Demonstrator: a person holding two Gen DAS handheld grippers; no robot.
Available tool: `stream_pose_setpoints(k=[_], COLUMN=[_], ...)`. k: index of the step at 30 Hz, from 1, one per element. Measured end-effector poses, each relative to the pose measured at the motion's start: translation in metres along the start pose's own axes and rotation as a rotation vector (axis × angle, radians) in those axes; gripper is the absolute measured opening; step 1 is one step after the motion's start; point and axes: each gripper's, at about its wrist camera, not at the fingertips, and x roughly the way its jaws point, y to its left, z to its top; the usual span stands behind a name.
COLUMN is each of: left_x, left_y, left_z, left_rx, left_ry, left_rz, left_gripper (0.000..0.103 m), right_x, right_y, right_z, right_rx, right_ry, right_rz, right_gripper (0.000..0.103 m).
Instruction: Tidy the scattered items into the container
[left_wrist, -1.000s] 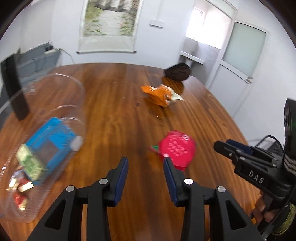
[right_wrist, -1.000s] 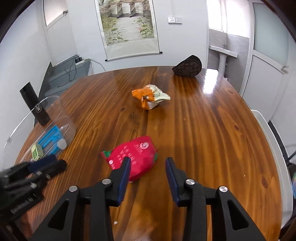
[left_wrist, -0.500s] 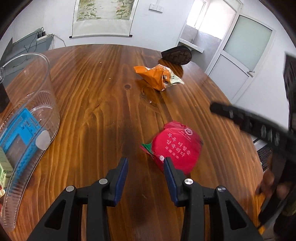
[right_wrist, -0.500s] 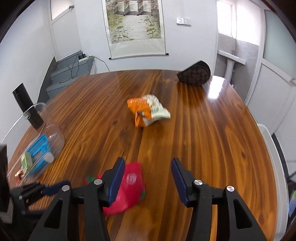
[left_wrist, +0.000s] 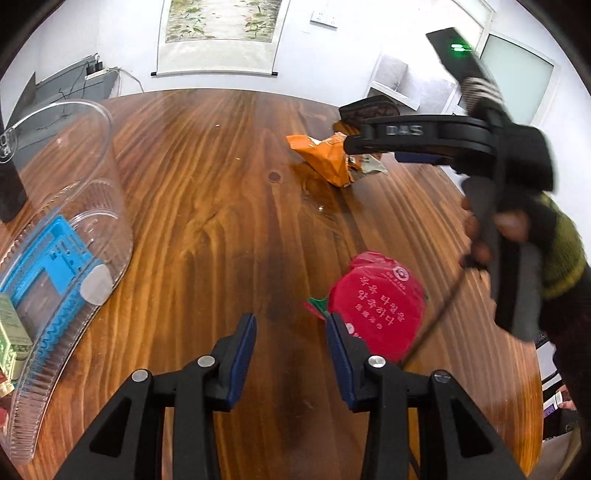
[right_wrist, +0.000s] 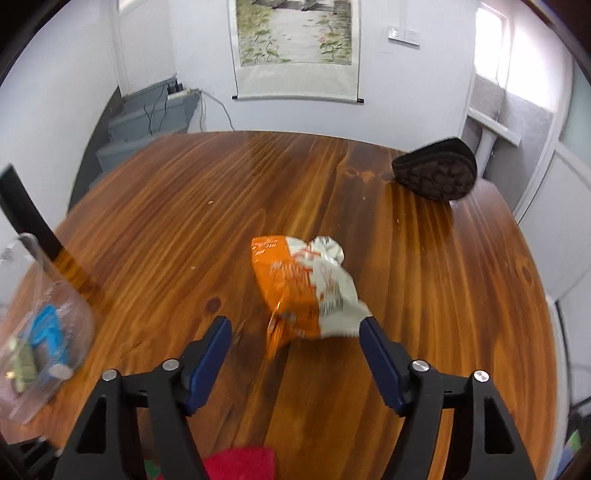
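Right gripper: fingers spread wide, holding nothing, the orange snack bag lying on the wooden table between their tips. Left gripper: partly open, empty, red packet just right of it. Clear container (blue item inside) at table's left.

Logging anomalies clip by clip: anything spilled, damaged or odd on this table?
Nothing spilled. The orange snack bag lies crumpled, the red packet loose; the clear container lies tipped on its side.
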Motion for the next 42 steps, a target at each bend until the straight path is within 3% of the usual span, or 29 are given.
stream_pose_setpoints(k=[7, 17, 19, 22, 25, 33, 42], left_x=[-0.001, 0.002, 0.002, 0.002, 0.004, 0.008, 0.017], left_y=[0.008, 0.008, 0.009, 0.011, 0.014, 0.012, 0.003], left_z=[-0.001, -0.002, -0.002, -0.003, -0.003, -0.002, 0.005], left_rx=[-0.024, -0.02, -0.025, -0.032, -0.04, -0.044, -0.044], left_ry=[-0.003, 0.0, -0.002, -0.002, 0.0, 0.012, 0.035], left_rz=[0.007, 0.025, 0.026, 0.029, 0.029, -0.016, -0.091], left_gripper=[0.04, 0.04, 0.04, 0.04, 0.04, 0.04, 0.039], right_x=[0.036, 0.06, 0.061, 0.063, 0.06, 0.044, 0.004], right_y=[0.002, -0.001, 0.0, 0.0, -0.003, -0.006, -0.019], right_z=[0.022, 0.02, 0.017, 0.012, 0.008, -0.009, -0.059], right_rx=[-0.041, -0.07, -0.076, -0.086, -0.078, -0.07, -0.018], right_ry=[0.063, 0.125, 0.124, 0.123, 0.112, 0.103, 0.097], right_rz=[-0.027, -0.028, -0.031, -0.035, -0.032, -0.033, -0.058], right_gripper=[0.08, 0.085, 0.085, 0.075, 0.069, 0.067, 0.067])
